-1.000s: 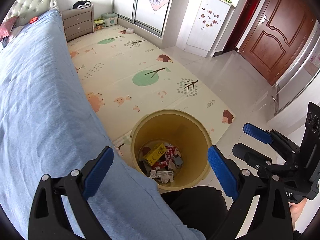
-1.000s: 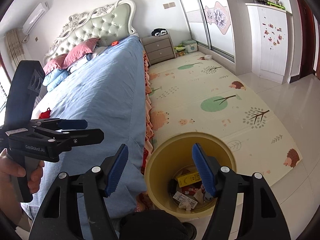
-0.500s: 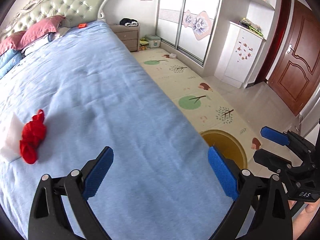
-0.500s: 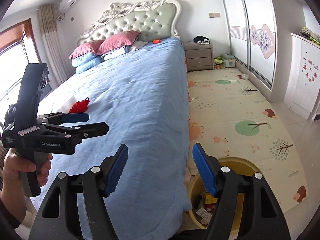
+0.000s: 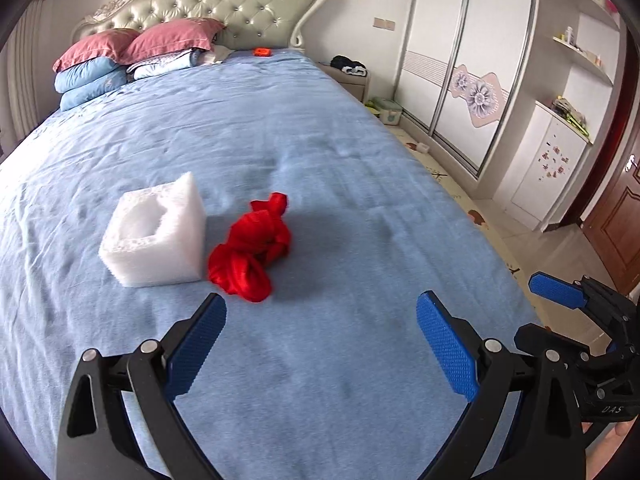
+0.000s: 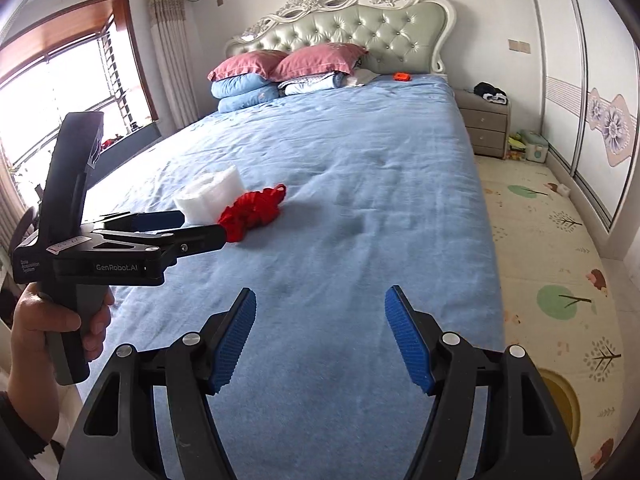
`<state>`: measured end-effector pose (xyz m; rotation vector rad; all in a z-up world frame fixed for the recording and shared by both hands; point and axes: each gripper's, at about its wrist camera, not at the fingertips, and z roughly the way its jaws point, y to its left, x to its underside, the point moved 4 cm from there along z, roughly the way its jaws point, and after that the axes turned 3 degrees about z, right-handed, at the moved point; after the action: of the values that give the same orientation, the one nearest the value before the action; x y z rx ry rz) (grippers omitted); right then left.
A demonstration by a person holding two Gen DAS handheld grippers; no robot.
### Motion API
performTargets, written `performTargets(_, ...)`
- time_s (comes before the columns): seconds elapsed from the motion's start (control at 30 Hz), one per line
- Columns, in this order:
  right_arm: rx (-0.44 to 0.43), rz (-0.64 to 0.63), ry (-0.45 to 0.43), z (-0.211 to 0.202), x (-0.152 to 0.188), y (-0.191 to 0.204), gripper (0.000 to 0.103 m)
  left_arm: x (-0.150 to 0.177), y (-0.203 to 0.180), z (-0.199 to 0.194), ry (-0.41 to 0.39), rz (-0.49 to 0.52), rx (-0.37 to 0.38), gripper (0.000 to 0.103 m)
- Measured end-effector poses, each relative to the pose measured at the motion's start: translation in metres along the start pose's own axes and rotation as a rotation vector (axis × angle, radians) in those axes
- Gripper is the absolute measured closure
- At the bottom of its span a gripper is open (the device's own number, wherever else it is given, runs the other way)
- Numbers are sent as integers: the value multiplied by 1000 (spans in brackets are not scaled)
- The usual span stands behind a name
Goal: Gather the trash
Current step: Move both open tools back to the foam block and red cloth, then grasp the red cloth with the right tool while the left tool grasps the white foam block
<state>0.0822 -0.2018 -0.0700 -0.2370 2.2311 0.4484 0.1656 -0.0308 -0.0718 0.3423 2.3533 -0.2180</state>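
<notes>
Grippers, left point(image 5: 321, 342) and right point(image 6: 321, 336), hung spread wide and empty over blue bed point(image 5: 340, 380); red bundle point(image 5: 254, 246) apparently touched foam block point(image 5: 154, 232).

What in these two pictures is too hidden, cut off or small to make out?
- Yellow bin, right wrist view: mostly behind the right gripper; contents unseen.
- White foam block, right wrist view: overexposed, partly behind the left gripper.
- Orange item by the headboard: too small.
</notes>
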Motion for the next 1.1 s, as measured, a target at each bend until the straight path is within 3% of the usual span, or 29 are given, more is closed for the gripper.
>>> performTargets(0.47,-75,2,36,79,-40,38,38,-5,93,15,-16,-118,-85,7)
performTargets(0.73,-88,-33,84,120,-51,50,38,-17,113,41,-3,-161,-80,7)
performTargets(0.87,-103,-27,106,140,-60,50,39,-23,119,55,17,-205,-41,7)
performTargets(1.1,-160,4,140,154,-63,50,40,-31,131,76,49,-196,-18,6)
